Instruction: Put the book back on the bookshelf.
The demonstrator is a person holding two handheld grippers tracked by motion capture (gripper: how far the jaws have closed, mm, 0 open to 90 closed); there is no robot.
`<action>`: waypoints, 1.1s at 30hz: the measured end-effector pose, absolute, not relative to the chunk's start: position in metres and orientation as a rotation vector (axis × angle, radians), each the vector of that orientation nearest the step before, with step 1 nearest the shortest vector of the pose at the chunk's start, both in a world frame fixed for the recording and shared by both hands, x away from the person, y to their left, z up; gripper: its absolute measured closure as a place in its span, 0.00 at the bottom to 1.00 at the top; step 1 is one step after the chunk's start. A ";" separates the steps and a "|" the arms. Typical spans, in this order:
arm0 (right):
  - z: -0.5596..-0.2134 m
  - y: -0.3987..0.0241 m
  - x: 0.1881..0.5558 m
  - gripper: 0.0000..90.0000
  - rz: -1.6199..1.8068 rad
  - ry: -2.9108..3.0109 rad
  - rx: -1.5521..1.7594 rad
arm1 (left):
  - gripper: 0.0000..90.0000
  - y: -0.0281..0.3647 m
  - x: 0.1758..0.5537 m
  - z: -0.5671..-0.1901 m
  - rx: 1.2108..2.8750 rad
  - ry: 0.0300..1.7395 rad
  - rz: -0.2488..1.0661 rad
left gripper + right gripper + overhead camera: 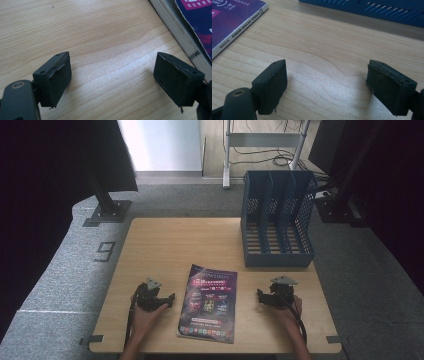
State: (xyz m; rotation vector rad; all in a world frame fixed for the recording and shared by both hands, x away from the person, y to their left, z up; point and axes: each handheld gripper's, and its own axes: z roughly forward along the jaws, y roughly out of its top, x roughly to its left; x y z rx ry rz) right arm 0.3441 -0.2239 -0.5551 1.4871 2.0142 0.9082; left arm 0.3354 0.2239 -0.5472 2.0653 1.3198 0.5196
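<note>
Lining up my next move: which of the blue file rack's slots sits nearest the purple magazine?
The leftmost slot of the blue perforated plastic file rack. Its front corner faces the purple glossy magazine lying flat on the table; the other slots sit farther right.

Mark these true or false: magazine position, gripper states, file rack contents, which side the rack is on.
1. The magazine lies flat on the table between the two grippers. True.
2. The left gripper is shut on the magazine. False: it is open with bare table between its jaws.
3. The right gripper is open. True.
4. The blue file rack holds a magazine. False: its slots are empty.
5. The rack stands at the table's far left. False: far right.
</note>
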 end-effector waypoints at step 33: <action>-0.545 -0.189 0.339 0.22 0.982 2.022 1.433 | 0.16 0.230 0.336 -0.547 2.033 1.300 0.454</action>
